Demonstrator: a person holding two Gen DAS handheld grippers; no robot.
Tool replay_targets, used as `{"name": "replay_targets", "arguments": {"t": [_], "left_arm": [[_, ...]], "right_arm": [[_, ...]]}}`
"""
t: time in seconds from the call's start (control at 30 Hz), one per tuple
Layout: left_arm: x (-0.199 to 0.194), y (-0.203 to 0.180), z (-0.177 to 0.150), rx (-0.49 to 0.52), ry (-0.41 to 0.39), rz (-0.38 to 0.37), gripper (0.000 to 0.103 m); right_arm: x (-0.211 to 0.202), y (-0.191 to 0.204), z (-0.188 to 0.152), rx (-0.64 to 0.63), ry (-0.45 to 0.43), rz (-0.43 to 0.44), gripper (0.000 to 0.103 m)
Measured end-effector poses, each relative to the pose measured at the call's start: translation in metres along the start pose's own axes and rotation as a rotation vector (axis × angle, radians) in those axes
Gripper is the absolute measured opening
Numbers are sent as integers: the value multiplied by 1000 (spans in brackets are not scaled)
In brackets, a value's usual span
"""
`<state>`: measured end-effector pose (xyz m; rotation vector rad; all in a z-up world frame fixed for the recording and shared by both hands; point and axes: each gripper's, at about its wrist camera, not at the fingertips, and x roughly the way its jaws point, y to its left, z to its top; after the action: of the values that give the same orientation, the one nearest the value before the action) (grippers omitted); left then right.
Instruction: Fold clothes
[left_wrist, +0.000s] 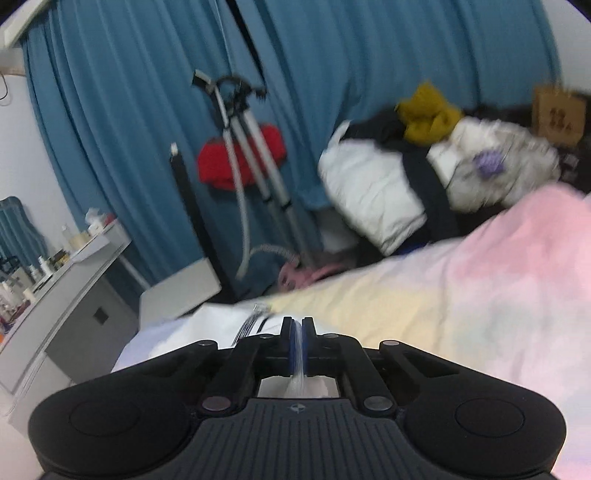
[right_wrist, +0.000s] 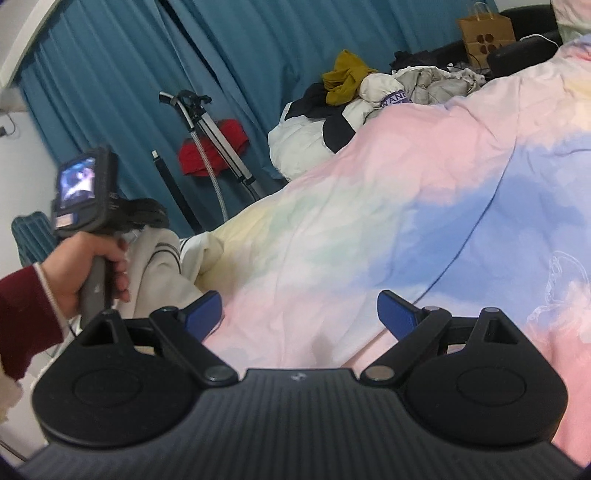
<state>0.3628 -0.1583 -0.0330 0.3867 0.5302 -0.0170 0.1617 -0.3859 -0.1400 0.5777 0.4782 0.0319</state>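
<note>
A cream garment with dark stripes (right_wrist: 159, 258) lies bunched at the left edge of the bed, on a pastel duvet (right_wrist: 369, 221). A person's hand in a red sleeve (right_wrist: 88, 273) holds my left gripper (right_wrist: 153, 221) right above it. In the left wrist view the left gripper (left_wrist: 297, 326) is shut, with a thin fold of the white garment (left_wrist: 221, 325) pinched between its blue pads. My right gripper (right_wrist: 299, 314) hovers open over the pink part of the duvet, with nothing between its fingers.
A pile of clothes (right_wrist: 369, 96) with a mustard piece (right_wrist: 345, 79) sits at the bed's far end. A tripod (left_wrist: 255, 155) and a red item (left_wrist: 236, 158) stand by the blue curtain (left_wrist: 122, 110). A cluttered grey desk (left_wrist: 62, 280) is at the left, and a paper bag (right_wrist: 485, 35) at the back right.
</note>
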Motion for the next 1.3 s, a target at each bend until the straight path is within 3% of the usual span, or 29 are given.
{"name": "replay_targets", "arguments": {"t": [0.17,0.27,0.4,0.5,0.63,0.73,0.87,1.07,1.2,1.3], "left_arm": [[-101,0,8,9,-140,-183,3],[-170,-4,-8,86,-223,-326,3],[-237,-8,-57,124,-236,-518,3],[-259,-10,-116,141,-205,-614,3],[-257,-20,-195,165,-114,-663,4],[-239,-17,-226,87,-26,-663,4],[-220,-9,-228,-1,17,-665,4],[-220,-5,-233,-34,8,-684,5],[-215,-6,-241,-38,27,-709,5],[-205,-7,-242,-41,43,-726,5]], "right_arm": [[-18,2,6,-12,-51,16,93],[-33,3,12,-7,-88,16,93],[-61,-1,19,20,-153,15,93],[-82,-7,24,52,-197,18,93],[-90,-13,25,86,-201,38,93],[-80,-12,21,86,-138,67,93],[-61,-7,15,81,-53,117,93],[-23,4,12,110,31,173,93],[25,13,18,161,98,202,92],[66,26,26,168,156,229,85]]}}
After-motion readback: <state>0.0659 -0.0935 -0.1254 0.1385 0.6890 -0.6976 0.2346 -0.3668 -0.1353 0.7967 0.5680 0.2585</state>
